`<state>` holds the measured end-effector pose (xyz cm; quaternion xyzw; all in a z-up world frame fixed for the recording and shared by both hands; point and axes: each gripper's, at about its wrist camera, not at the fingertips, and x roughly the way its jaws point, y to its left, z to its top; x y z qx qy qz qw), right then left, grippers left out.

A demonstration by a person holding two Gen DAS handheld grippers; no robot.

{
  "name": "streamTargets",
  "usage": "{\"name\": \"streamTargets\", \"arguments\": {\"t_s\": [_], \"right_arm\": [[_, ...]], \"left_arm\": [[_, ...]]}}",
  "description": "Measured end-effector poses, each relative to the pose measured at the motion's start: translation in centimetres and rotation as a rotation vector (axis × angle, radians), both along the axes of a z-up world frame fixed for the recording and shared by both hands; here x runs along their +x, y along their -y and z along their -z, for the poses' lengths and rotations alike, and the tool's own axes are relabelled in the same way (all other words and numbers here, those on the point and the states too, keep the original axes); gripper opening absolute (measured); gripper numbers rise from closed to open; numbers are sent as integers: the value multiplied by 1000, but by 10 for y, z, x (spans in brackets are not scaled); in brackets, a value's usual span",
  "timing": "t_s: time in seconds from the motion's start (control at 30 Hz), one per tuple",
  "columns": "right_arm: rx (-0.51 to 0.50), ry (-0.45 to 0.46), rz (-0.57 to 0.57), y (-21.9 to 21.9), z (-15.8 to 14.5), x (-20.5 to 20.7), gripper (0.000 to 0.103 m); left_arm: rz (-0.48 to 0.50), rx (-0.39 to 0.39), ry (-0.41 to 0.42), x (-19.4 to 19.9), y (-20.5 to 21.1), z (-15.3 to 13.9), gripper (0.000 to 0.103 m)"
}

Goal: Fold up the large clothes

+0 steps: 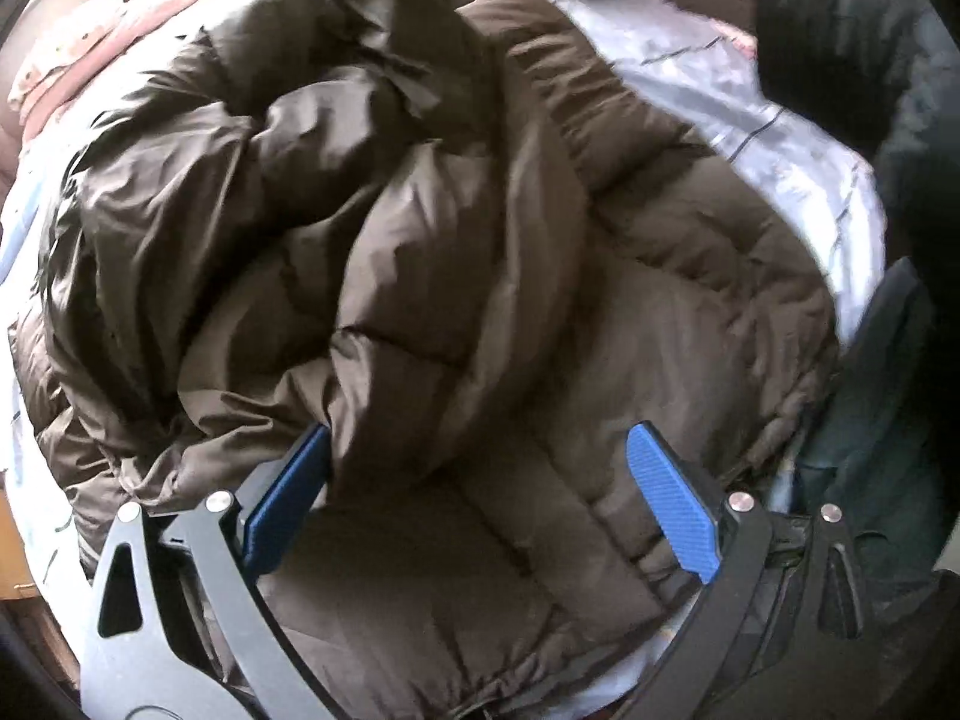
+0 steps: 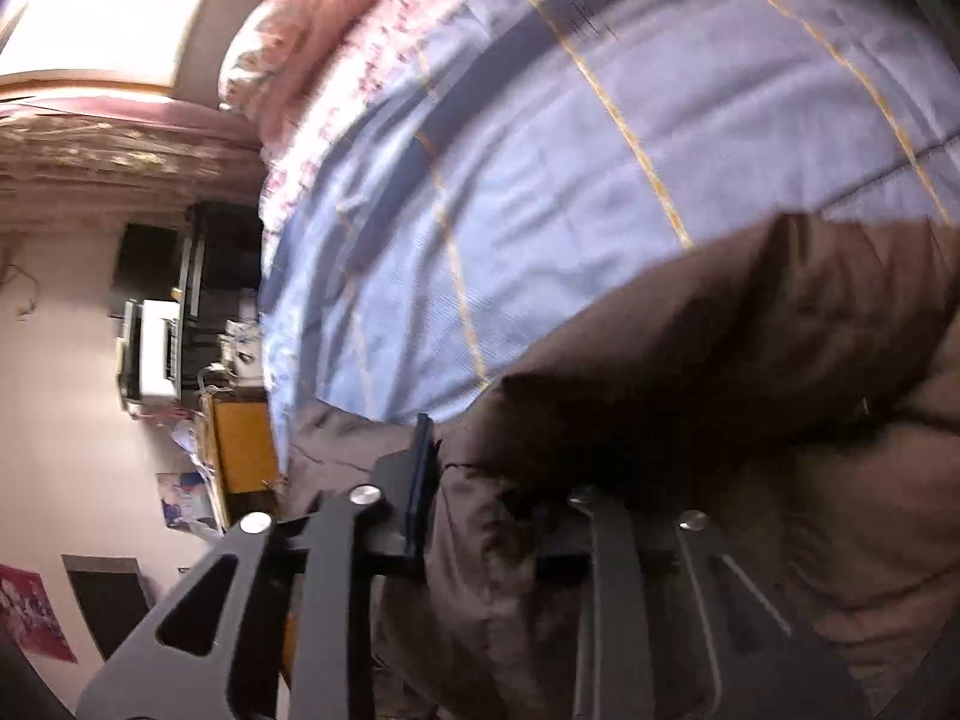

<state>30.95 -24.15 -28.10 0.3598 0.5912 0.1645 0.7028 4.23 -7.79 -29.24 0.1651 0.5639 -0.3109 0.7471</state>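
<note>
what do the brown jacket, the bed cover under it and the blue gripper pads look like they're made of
Brown jacket: looks like thin synthetic shell, nylon or polyester, padded; slight sheen, puffy stitched quilting.
Bed cover: woven, likely cotton, matte; blue plaid with thin yellow lines, soft creases.
Blue pads on the left gripper: probably plastic or rubber, with fine ribbed texture.

The puffer jacket (image 1: 456,276) is lying bunched on the bed sheet (image 1: 750,120), with a dark garment (image 1: 852,48) lying to its right and pillows (image 1: 72,60) sitting behind at left. The left hand-held gripper (image 1: 480,480) is straddling the jacket's near fold; the right hand-held gripper (image 2: 510,480) is sitting against its edge.
</note>
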Motion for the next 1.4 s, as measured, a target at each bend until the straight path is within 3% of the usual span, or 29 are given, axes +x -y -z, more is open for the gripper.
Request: {"name": "streamTargets", "arguments": {"t_s": [0.1, 0.23, 0.37, 0.43, 0.53, 0.7, 0.8, 0.9, 1.03, 1.17, 1.27, 1.33, 1.4], "right_arm": [[-1, 62, -2, -4, -14, 7, 23], [26, 173, 13, -8, -31, 16, 22], [66, 340, 6, -17, -61, 24, 20], [15, 432, -36, -23, -80, 24, 20], [-34, 475, -109, -25, -92, 14, 20], [4, 567, -208, -18, -110, -28, 20], [-28, 595, -249, -17, -117, -44, 20], [-48, 578, -250, -8, -117, -49, 20], [-51, 573, -244, -6, -118, -55, 20], [-66, 567, -253, -7, -119, -56, 20], [-71, 566, -258, -10, -122, -61, 20], [-69, 570, -268, -12, -124, -65, 20], [-64, 574, -282, -13, -125, -71, 20]], "left_arm": [[18, -52, 6, 0, 4, -4, 99], [-22, -3, -3, 15, 6, 17, 99], [-80, 44, 33, 43, 14, 39, 99], [-119, 56, 27, 55, 12, 48, 99], [-200, 46, -29, 72, 4, 64, 100], [-247, 44, -79, 75, 3, 74, 100], [-231, 70, -107, 65, 11, 74, 100], [-178, 44, -148, 48, 19, 66, 100], [-53, 39, -96, 19, 29, 52, 100], [8, 57, -61, 7, 41, 52, 100], [-20, 62, -66, 20, 39, 59, 100], [-86, 49, -92, 37, 32, 67, 100], [-200, -15, -147, 60, 19, 74, 100]]}}
